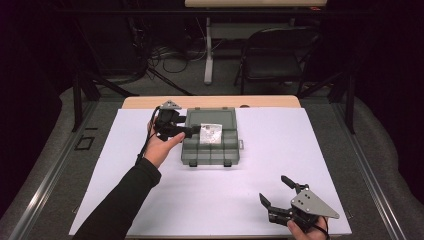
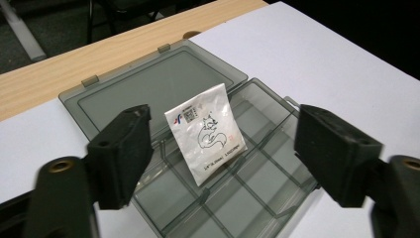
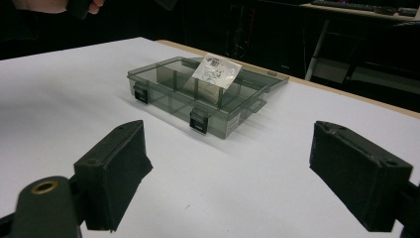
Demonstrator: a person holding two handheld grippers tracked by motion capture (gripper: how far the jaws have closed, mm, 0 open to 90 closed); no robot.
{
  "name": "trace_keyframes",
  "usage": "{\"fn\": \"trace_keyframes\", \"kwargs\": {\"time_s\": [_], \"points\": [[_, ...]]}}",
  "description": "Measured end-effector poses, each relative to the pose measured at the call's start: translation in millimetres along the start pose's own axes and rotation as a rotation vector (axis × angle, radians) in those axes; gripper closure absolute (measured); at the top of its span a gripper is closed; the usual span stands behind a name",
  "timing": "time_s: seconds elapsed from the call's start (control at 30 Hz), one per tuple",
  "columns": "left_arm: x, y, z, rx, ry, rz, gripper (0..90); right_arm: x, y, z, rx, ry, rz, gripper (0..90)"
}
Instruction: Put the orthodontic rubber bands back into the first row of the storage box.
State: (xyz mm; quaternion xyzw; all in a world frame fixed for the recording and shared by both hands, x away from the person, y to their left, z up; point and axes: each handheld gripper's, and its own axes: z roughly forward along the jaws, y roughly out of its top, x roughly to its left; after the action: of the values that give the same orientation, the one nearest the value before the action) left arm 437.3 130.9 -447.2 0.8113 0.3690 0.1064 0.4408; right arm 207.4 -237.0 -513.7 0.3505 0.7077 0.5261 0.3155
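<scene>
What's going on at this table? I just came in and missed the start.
A person works with tongs in each hand. The left tongs are open at the grey compartment box, whose lid lies open. A small white packet leans in the box between the open jaws, which do not press it. The right tongs are open too, near the front edge of the white table sheet, well away from the box.

A white printed packet leans tilted inside the open smoky-grey compartment box.

The left claw is held out level on an outstretched, dark-sleeved arm with its jaws apart, while the right claw rests low, jaws spread wide.
</scene>
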Motion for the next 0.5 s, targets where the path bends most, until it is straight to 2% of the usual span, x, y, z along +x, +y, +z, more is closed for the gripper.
{"fn": "trace_keyframes", "kwargs": {"time_s": [0.17,0.5], "points": [[-5.4,-2.0,-6.5,-0.017,-0.014,-0.004,16.0,0.5,0.0,0.3,-0.007,-0.004,0.001,14.2],[-16.2,-13.5,-29.1,-0.080,-0.025,0.014,15.2,0.9,0.4,-0.4,-0.003,-0.003,-0.002,14.2]]}}
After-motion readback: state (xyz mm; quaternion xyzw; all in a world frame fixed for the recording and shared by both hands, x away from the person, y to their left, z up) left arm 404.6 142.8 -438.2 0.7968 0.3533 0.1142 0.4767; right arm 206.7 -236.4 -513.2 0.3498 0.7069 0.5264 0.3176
